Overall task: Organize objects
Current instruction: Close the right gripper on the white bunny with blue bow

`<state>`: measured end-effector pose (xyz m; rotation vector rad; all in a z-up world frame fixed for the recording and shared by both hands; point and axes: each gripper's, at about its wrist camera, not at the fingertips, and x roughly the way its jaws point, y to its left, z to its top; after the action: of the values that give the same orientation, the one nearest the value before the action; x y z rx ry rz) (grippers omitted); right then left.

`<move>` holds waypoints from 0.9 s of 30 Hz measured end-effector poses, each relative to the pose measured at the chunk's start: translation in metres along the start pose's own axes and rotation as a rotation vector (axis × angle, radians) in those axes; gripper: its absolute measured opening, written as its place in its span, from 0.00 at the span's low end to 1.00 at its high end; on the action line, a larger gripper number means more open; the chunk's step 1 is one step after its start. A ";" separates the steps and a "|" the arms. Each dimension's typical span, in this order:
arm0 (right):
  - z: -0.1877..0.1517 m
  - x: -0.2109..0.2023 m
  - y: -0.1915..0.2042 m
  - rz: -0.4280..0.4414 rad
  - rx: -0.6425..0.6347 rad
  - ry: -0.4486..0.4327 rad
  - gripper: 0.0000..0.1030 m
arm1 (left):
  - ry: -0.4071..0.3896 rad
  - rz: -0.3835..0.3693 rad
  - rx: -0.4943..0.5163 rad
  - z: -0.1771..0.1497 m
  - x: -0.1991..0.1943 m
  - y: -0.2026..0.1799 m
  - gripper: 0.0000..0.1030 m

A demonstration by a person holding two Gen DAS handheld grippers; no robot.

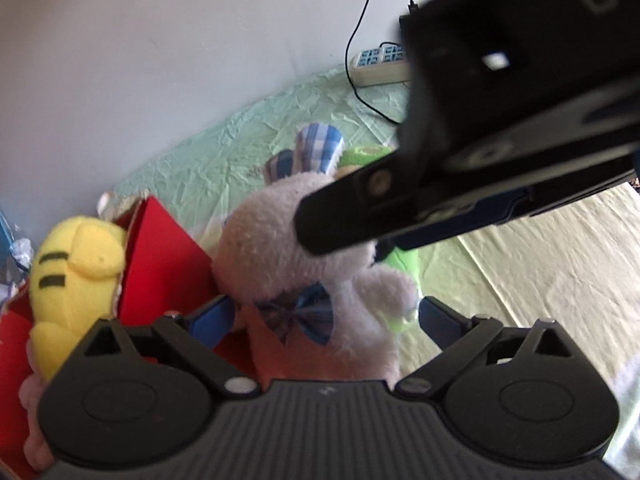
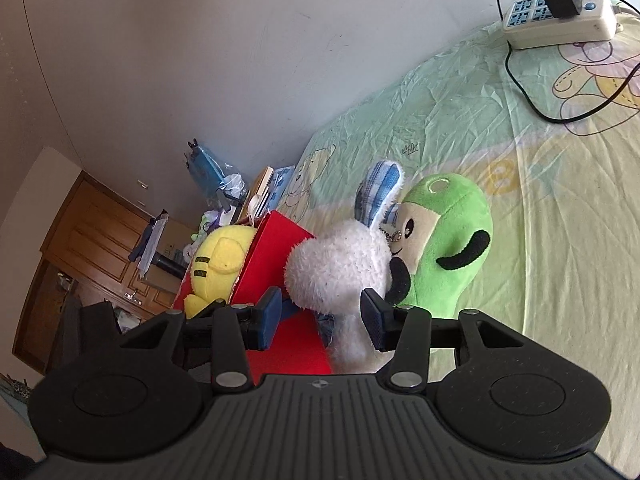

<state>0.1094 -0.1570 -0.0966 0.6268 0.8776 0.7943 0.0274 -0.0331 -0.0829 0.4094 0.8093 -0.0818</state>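
The task is standing partway complete. A yellow plush toy (image 2: 218,264) is already sitting inside the red box (image 2: 276,252), upright against its near wall, and counts as stowed. Two toys are remaining outside: a white plush rabbit (image 2: 340,264) with blue checked ears, which is leaning against the outer side of the red box, and a green plush toy (image 2: 444,240) lying just behind the rabbit and touching it. The left gripper (image 1: 324,316) is standing with its jaws wide, one blue pad on either side of the rabbit's body near the bow tie, not visibly pressing the fabric. The right gripper (image 2: 324,316) is likewise spread wide around the rabbit's lower body, with daylight showing at both pads; from the left wrist view it is reaching in from above and crossing in front of the rabbit's head. By judgement, the rabbit is the item in hand, with the green toy to follow. The surface is a bed covered by a wrinkled pale green sheet (image 2: 560,240) printed with cartoon bears. A white power strip (image 2: 560,24) with a black plug and cable is lying on it, well apart from the toys. A plain pale wall is bordering the bed, and a wooden cabinet (image 2: 92,248) is standing beyond the box amid clutter.
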 end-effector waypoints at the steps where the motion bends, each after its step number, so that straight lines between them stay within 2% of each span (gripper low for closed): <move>1: 0.001 0.002 0.000 -0.002 -0.002 0.003 0.47 | 0.002 -0.013 0.006 0.001 0.003 -0.001 0.96; 6: 0.010 0.015 -0.006 0.008 0.000 0.028 0.48 | 0.031 -0.027 0.014 0.001 0.023 -0.001 0.96; 11: 0.014 0.021 -0.012 -0.030 0.008 0.025 0.55 | 0.018 -0.032 0.023 0.003 0.033 -0.004 0.97; 16: 0.015 0.027 -0.018 -0.009 0.043 0.024 0.56 | -0.001 -0.030 0.033 0.005 0.035 -0.007 0.95; 20: 0.015 0.024 -0.021 0.014 0.071 0.029 0.51 | 0.003 -0.043 0.017 0.008 0.032 -0.004 0.91; 24: 0.011 0.016 -0.016 0.011 0.051 0.032 0.49 | 0.008 -0.059 0.004 0.010 0.022 -0.002 0.80; 27: 0.006 0.007 -0.012 0.024 0.037 0.037 0.48 | 0.006 -0.085 -0.013 0.010 0.013 0.002 0.77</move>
<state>0.1218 -0.1586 -0.1053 0.6575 0.9222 0.8148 0.0437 -0.0343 -0.0850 0.3634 0.8328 -0.1543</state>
